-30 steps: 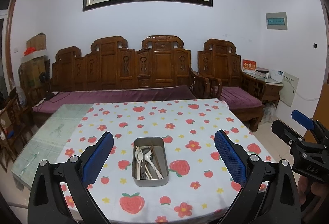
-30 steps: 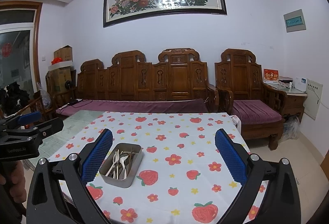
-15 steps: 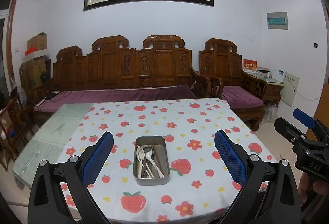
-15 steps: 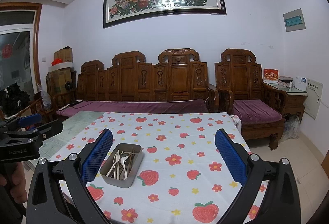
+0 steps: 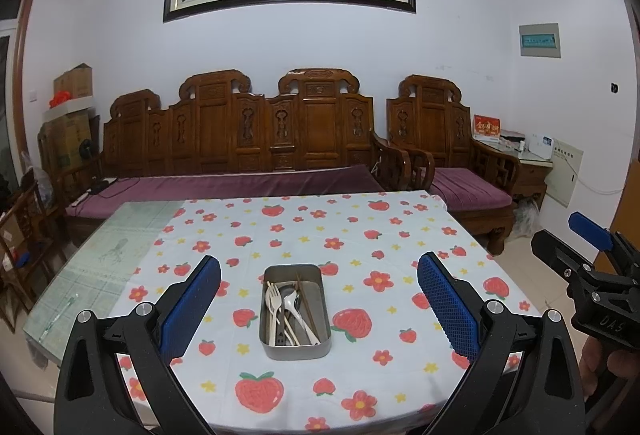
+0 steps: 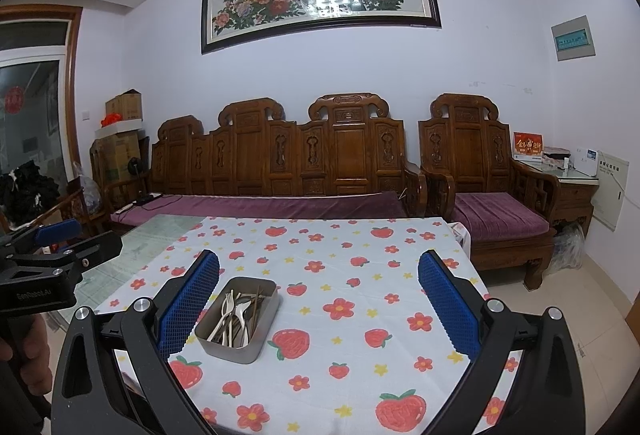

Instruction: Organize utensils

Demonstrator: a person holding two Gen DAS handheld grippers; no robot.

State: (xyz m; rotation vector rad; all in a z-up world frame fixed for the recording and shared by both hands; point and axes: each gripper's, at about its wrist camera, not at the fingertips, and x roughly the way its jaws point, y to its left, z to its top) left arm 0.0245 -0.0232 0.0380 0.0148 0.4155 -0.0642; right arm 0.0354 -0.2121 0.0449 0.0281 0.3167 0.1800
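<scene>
- Left wrist view: the left gripper (image 5: 318,299) is seen released, its two blue-padded fingers (image 5: 192,309) spread wide with nothing between them.
- A rectangular grey metal tin (image 5: 295,311) is seen centred between the fingers, resting on the surface (image 5: 360,231), which is covered by a white cloth printed with strawberries and flowers.
- Inside the tin, a pale plastic fork (image 5: 273,305), a white plastic spoon (image 5: 290,305), a metal spoon and dark brown chopsticks (image 5: 306,301) are piled together lengthwise.
- The right gripper (image 5: 580,247) is seen at the right edge, off the surface, held by a hand (image 5: 612,367); its black fingers are seen parted.
- A carved brown wooden sofa with purple cushions (image 5: 240,155) is placed behind the surface.
- Right wrist view: the right gripper (image 6: 318,299) is shown released and empty, with its blue pads well apart.
- The tin (image 6: 240,319) is seen near the left pad, towards the near left part of the surface (image 6: 380,255), with the utensils lying inside it.
- The left gripper (image 6: 76,243) is seen at the left edge, apart from the tin, with its fingers parted.
</scene>
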